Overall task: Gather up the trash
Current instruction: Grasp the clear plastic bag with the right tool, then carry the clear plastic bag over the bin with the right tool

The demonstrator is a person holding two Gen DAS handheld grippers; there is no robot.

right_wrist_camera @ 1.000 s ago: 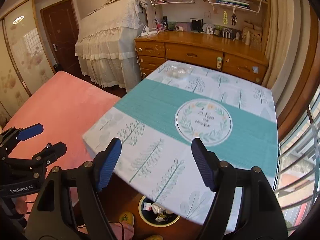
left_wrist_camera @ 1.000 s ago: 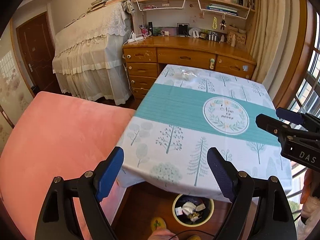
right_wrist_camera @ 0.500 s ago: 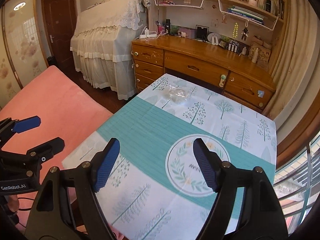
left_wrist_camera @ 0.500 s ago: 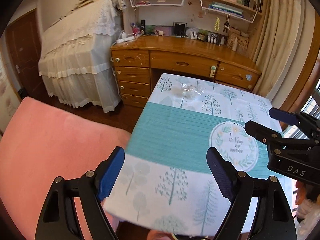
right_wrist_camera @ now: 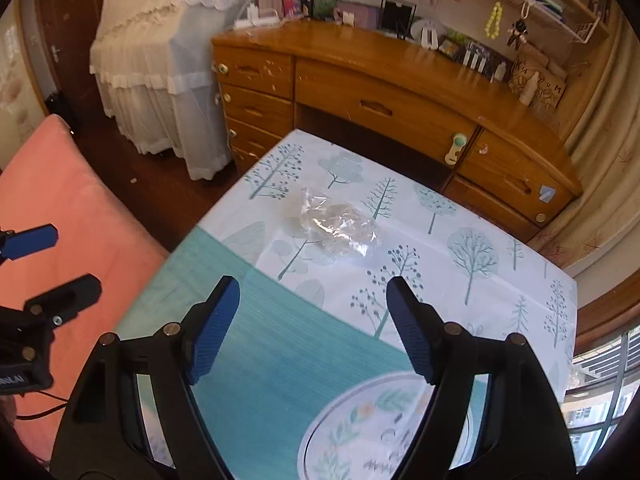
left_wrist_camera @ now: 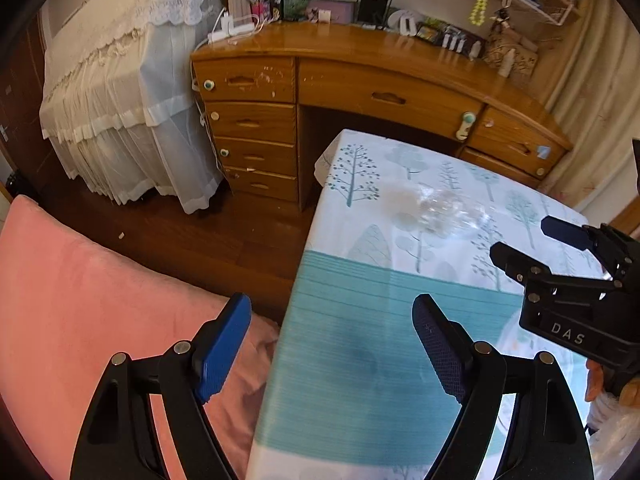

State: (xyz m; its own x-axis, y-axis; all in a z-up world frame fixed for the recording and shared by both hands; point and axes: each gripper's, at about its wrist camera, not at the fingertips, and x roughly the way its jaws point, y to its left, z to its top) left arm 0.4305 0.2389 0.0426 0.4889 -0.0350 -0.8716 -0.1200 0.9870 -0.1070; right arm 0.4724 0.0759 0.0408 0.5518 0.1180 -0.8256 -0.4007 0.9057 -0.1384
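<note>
While both claws hang over the cloth-covered bench (right_wrist_camera: 500,280), a crumpled clear plastic wrapper (right_wrist_camera: 340,232) lies on the tree-printed part of the cloth, near the bench's far end and just past the teal band (right_wrist_camera: 280,340). In the right wrist view the wrapper sits at 12 o'clock from the right claw (right_wrist_camera: 312,328), ahead of its fingertips and apart from them. Its long axis runs from about 10 o'clock to 4 o'clock, with a thin twisted tail pointing toward 10 o'clock and the bulkier bunch toward 4 o'clock. The right claw is released, its blue pads (right_wrist_camera: 212,328) spread wide with nothing between them.

From the left wrist view the left claw (left_wrist_camera: 332,344) is likewise released and empty, over the bench's left edge, with the wrapper (left_wrist_camera: 436,212) at roughly 1 o'clock, blurred there. A pink bed (left_wrist_camera: 80,300) lies at 9 o'clock, and a wooden desk (right_wrist_camera: 380,92) stands beyond the bench at 12 o'clock.
</note>
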